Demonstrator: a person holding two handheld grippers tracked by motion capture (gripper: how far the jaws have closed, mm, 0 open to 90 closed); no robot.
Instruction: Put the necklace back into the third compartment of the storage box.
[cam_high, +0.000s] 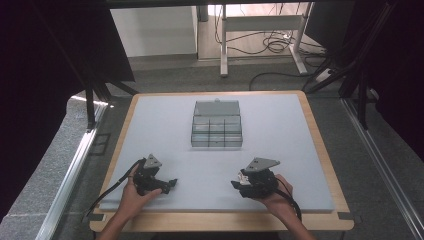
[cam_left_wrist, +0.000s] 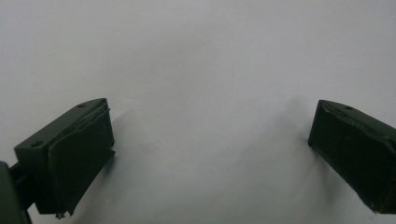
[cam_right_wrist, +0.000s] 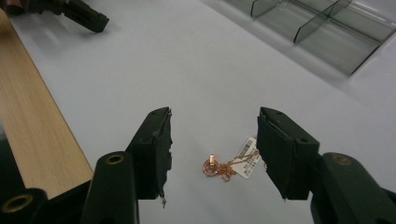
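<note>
- Right gripper view puts my right gripper (cam_right_wrist: 215, 154) low over the white mat (cam_right_wrist: 187, 70), jaws spread with a gap between the pads and nothing pinched.
- Between those jaws lies a rose-gold necklace (cam_right_wrist: 219, 167), its small ring pendant toward the 9 o'clock side and its chain bunched toward 3 o'clock.
- I see a white barcode tag (cam_right_wrist: 247, 156) on the chain, just beside the jaw at 3 o'clock; I cannot tell whether it touches the pad.
- At 1 o'clock from the necklace sits a clear compartment box (cam_right_wrist: 322, 28), well apart.
- At 9 o'clock runs the wooden table edge (cam_right_wrist: 32, 126).
- At 11 o'clock, far off, I see my left gripper (cam_right_wrist: 84, 16).
- High view: my right gripper (cam_high: 237, 186) is at 5 o'clock from the compartment box (cam_high: 217, 131), my left gripper (cam_high: 172, 183) at 7 o'clock.
- Left gripper view: my left gripper (cam_left_wrist: 210, 144) has its jaws wide apart over bare mat (cam_left_wrist: 201, 56), holding nothing.
</note>
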